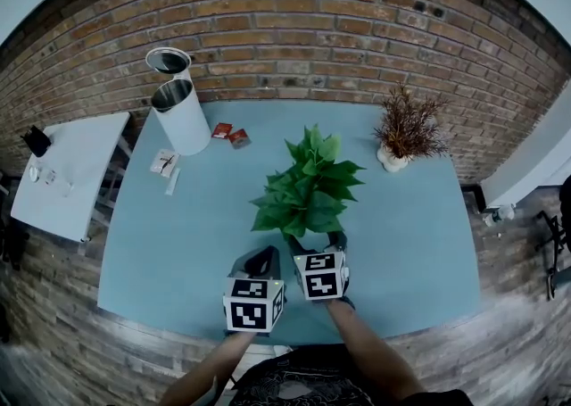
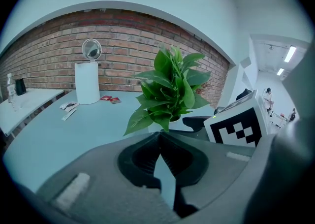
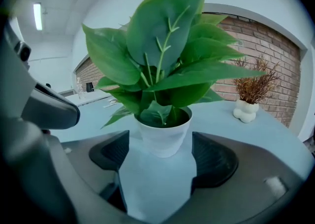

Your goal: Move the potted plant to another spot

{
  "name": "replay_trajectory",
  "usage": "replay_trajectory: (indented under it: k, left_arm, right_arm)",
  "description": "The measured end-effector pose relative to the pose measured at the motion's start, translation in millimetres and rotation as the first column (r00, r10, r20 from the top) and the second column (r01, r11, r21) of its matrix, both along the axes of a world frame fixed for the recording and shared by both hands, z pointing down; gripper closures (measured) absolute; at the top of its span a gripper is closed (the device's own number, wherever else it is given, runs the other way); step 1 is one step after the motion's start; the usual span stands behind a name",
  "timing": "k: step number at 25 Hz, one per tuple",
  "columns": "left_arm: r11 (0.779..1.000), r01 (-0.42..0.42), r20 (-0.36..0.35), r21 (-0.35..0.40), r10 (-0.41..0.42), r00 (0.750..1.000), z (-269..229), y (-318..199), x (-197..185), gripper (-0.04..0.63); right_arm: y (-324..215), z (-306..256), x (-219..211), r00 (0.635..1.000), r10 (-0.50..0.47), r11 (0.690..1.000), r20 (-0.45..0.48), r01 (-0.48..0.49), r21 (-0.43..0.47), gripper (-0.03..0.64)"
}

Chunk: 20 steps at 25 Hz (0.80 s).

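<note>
Since the blue desk (image 1: 161, 252) is carrying the potted plant (image 1: 308, 188) flat on its top, a little toward six o'clock of the middle, the task is looking barely begun; the grasp, the lift, the carry and the set-down are all waiting to be done. A white bin (image 1: 181, 117) is standing toward ten o'clock and a dried plant (image 1: 406, 128) toward two o'clock, so those spots are being taken up. The right tool (image 3: 160, 154) is coming at the plant from six o'clock with its jaws standing wide apart; the white pot is sitting just ahead between their tips, and neither pad is pressing on it. The left tool (image 2: 160, 142) is waiting beside it at about seven o'clock of the plant, jaws closed together and holding nothing.
</note>
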State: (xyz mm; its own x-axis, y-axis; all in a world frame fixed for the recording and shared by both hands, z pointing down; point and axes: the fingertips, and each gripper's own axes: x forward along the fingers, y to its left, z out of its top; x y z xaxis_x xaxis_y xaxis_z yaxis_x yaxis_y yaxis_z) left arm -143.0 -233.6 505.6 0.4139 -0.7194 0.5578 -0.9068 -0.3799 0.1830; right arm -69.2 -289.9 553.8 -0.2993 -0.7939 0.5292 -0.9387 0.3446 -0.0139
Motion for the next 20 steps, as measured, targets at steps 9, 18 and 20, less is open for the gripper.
replay_trajectory:
  k: [9, 18, 20]
  left_arm:
    - [0.999, 0.011, 0.002, -0.041, -0.011, 1.0, 15, -3, -1, 0.595]
    - [0.998, 0.03, 0.007, -0.053, -0.03, 1.0, 18, -6, -5, 0.595]
    - [0.998, 0.033, 0.007, -0.055, -0.033, 0.999, 19, -7, -5, 0.595]
  right_arm:
    - [-22, 19, -2, 1.0, 0.004, 1.0, 0.001, -0.004, -0.009, 0.15]
    - [-36, 28, -7, 1.0, -0.005, 1.0, 0.015, 0.005, -0.019, 0.147]
    - [-38, 28, -9, 1.0, -0.013, 1.0, 0.009, 0.013, -0.018, 0.149]
